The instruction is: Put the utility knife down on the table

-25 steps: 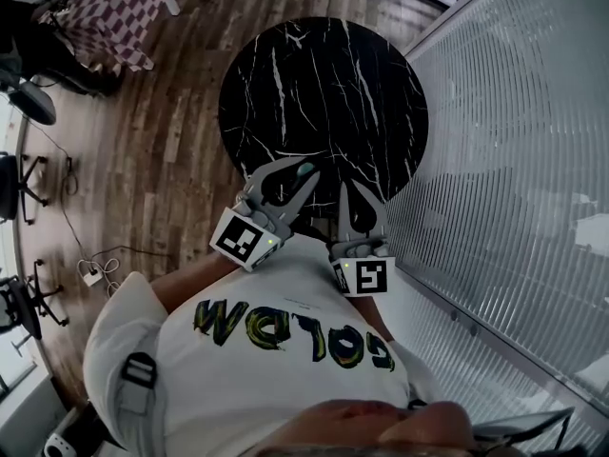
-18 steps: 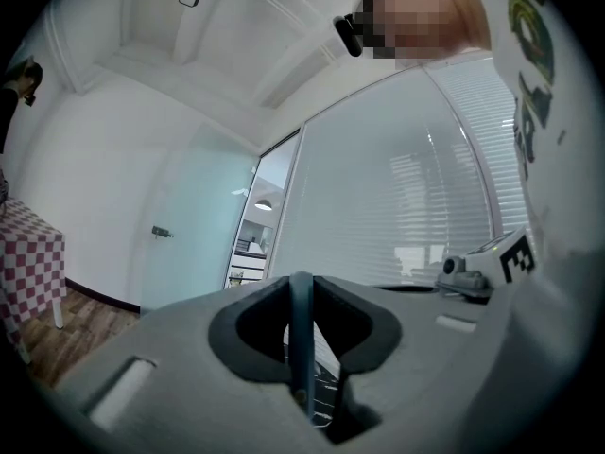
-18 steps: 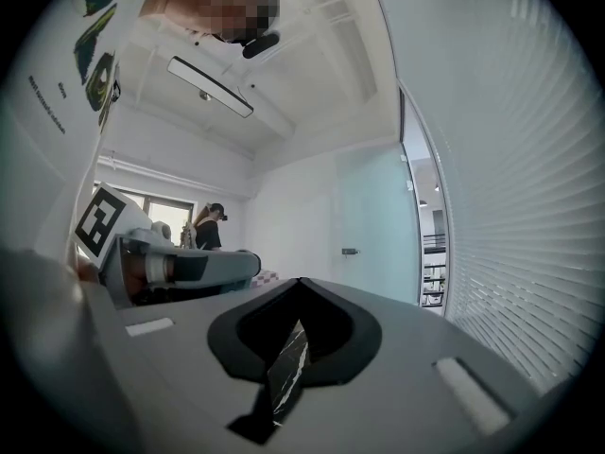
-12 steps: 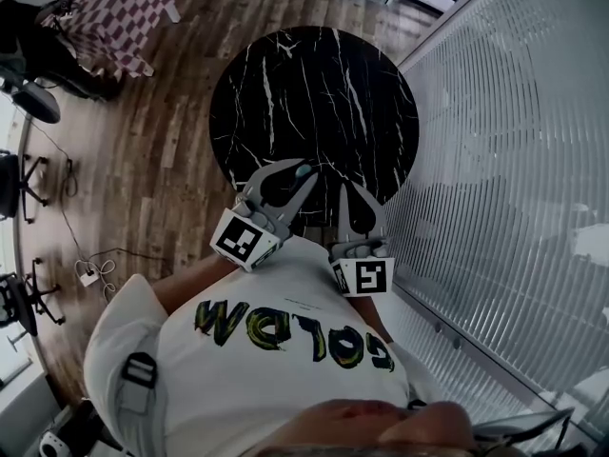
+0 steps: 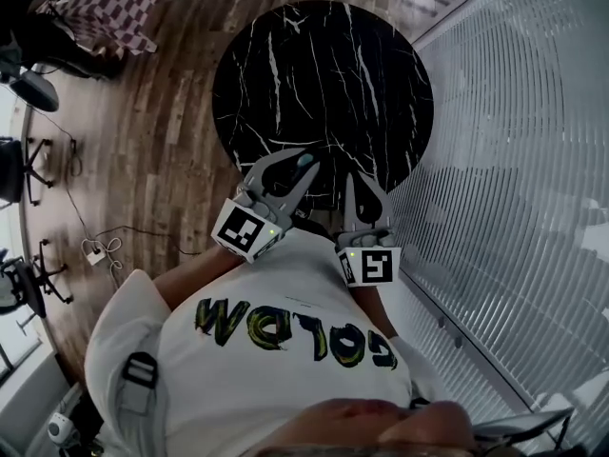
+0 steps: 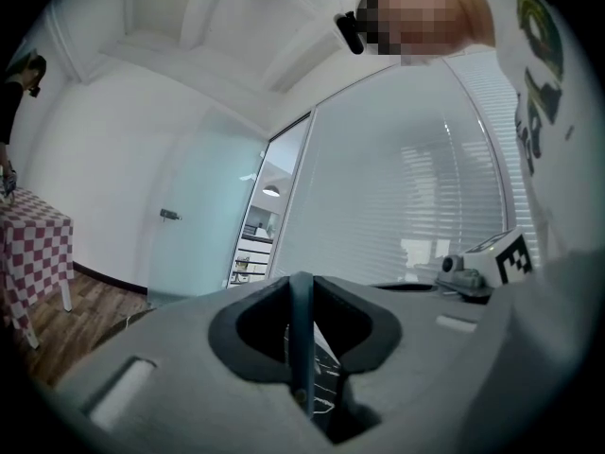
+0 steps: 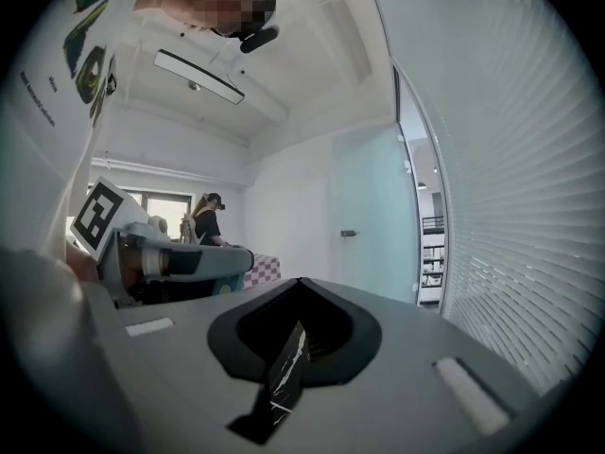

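The round black marble table (image 5: 324, 74) lies ahead of me. My left gripper (image 5: 303, 167) reaches over its near rim, shut on the teal utility knife (image 5: 305, 161), whose end shows at the fingertips. In the left gripper view the knife (image 6: 301, 339) stands edge-on as a thin blue strip pinched between the jaws of the left gripper (image 6: 301, 280). My right gripper (image 5: 355, 183) is beside it to the right, shut with nothing in it. In the right gripper view the right gripper (image 7: 301, 284) has its tips together, and the marble table (image 7: 284, 376) shows through the gap behind them.
A slatted glass wall (image 5: 514, 160) runs close along the right. The wooden floor holds a checkered-cloth table (image 5: 114, 8), office chairs (image 5: 24, 160) and a power strip (image 5: 93, 250) at left. A person (image 7: 206, 220) stands far off by the windows.
Both grippers have edged forward together over the table's near rim. The knife stays pinched in the left gripper and the right gripper stays shut.
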Tool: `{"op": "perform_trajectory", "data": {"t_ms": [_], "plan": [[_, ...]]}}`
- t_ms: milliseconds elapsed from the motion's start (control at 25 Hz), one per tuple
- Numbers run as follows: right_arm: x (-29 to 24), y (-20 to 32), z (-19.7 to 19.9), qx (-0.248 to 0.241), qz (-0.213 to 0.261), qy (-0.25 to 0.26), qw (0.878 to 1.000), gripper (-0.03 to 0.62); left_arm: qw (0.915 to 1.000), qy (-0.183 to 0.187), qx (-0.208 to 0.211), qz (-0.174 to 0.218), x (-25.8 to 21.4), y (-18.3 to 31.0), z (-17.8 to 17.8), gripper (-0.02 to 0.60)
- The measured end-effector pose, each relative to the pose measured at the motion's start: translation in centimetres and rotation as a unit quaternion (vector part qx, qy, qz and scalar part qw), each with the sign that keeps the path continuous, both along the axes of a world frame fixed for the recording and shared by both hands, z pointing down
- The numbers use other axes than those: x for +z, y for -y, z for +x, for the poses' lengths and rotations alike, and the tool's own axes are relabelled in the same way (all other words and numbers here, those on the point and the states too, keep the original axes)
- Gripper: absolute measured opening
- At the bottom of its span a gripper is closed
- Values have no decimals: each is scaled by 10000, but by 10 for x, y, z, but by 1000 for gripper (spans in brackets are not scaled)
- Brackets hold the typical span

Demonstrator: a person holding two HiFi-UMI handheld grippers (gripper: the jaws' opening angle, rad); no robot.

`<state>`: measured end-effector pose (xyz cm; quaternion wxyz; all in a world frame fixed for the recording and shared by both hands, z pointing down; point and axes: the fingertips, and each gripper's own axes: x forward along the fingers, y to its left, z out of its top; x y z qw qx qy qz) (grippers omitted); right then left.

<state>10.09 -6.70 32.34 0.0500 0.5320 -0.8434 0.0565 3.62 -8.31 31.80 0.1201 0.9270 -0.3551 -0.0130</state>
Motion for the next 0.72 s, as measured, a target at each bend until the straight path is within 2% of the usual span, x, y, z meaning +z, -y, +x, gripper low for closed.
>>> {"op": "perform_trajectory", "data": {"t_ms": [200, 440, 720], "plan": [[22, 4, -5, -32, -197, -150, 9997, 2, 9997, 141, -1, -201, 19, 8, -3, 74], [48, 3, -8, -1, -507, -147, 9986, 2, 9979, 542, 142, -318, 47, 10, -6, 74], [88, 15, -3, 18, -751, -314, 9967, 2, 9907, 1153, 599, -406, 95, 12, 5, 74]]}}
